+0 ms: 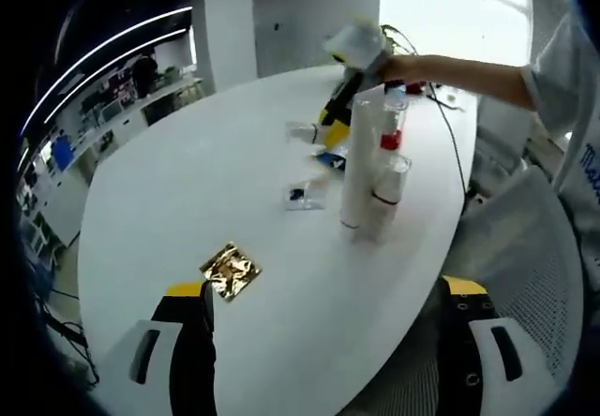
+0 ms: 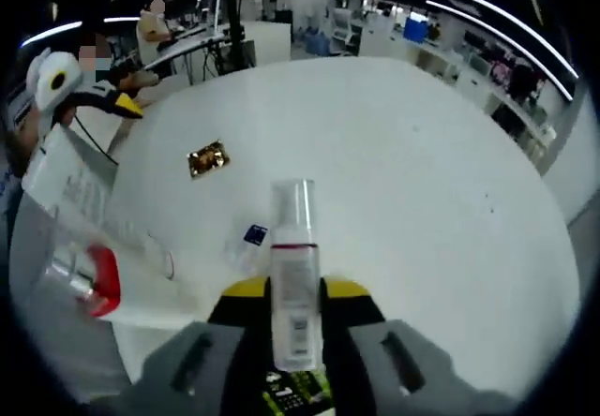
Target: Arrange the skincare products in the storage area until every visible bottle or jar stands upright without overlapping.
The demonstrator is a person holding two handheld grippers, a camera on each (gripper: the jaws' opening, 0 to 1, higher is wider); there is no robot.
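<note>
1. While the right tongs (image 2: 295, 318) are closed on a slim pump bottle (image 2: 294, 285) with a clear cap and pink collar, held upright above the white surface (image 2: 403, 163), the left tongs (image 1: 328, 327) hang open and empty over the near edge.
2. The other bottles (image 1: 370, 168), white with clear caps and red collars, stand upright in a tight cluster on the surface; the right tongs work just behind that cluster.
3. A gold sachet (image 1: 230, 270) lies flat well short of the cluster, small packets (image 1: 306, 196) just beside it.
4. The bottle looks light, rigid and smooth, so likely slippery and tippy; mid-body is the safest hold.
5. Its label print is too small to read.
</note>
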